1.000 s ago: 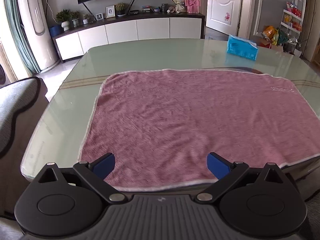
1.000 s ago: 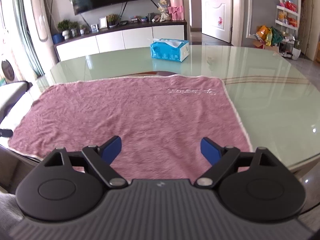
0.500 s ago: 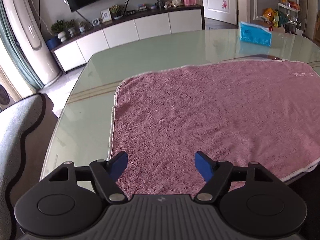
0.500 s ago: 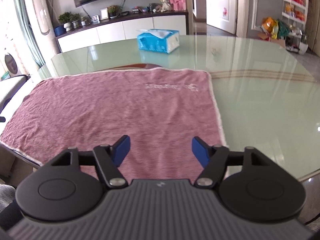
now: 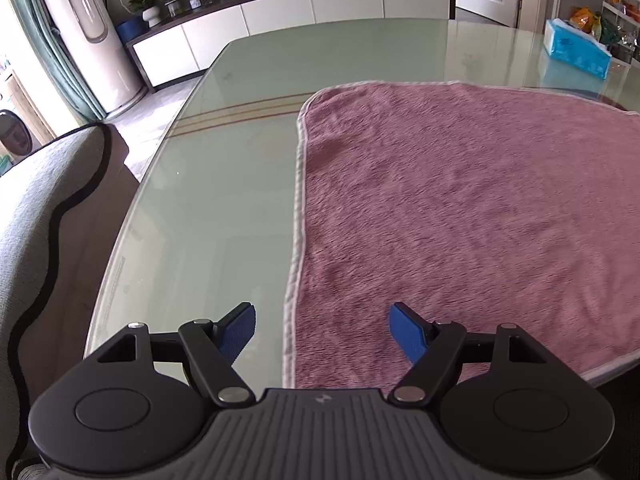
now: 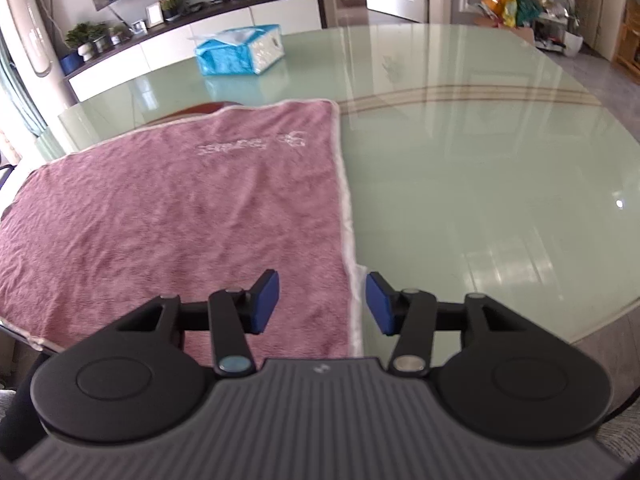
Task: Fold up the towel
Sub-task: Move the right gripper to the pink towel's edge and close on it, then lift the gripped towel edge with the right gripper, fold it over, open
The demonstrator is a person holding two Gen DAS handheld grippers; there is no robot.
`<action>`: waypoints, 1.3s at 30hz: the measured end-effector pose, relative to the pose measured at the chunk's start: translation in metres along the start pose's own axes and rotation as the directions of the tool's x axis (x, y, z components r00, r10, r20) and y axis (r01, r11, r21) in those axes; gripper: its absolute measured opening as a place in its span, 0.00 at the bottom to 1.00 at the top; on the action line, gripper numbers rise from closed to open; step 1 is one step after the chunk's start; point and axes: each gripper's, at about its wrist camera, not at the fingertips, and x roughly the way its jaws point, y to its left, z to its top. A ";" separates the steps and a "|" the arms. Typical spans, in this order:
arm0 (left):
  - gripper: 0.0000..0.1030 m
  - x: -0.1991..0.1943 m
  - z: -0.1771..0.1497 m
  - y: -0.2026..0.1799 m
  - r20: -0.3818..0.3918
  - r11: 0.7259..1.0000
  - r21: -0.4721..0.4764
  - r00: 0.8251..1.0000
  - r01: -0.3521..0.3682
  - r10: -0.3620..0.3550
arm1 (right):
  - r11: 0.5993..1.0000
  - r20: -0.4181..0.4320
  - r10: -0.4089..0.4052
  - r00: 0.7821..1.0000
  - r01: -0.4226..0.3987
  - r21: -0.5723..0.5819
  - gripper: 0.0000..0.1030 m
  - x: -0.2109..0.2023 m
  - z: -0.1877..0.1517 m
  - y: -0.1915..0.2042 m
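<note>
Towel (image 5: 460,208) edges between each open gripper's (image 5: 323,332) blue pads (image 6: 264,300)

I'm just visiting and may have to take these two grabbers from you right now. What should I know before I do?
Left gripper: open, empty, straddling the towel's left hem at the near corner.
Right gripper: open, empty, straddling the right hem at its near corner.
Towel: pink, spread flat on the glass table, near edge at the table's rim. A blue tissue box sits beyond it.
Done: nothing folded yet.
Left: close on both near corners, probably carry them to the far edge, then fold again.
</note>
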 end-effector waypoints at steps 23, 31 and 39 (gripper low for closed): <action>0.63 0.009 -0.007 0.009 -0.035 1.000 -0.017 0.999 0.018 -0.018 | 0.996 -0.060 0.024 0.998 -0.019 0.082 0.23 0.013 -0.023 -0.030; 0.60 0.009 -0.004 0.006 -0.033 1.000 -0.011 0.999 0.009 -0.010 | 0.994 -0.068 0.070 0.995 -0.064 0.089 0.07 0.017 -0.012 -0.020; 0.60 0.010 -0.003 0.006 -0.030 1.000 -0.018 0.999 0.010 -0.011 | 0.990 -0.003 0.125 0.992 -0.125 0.065 0.06 -0.003 0.007 -0.001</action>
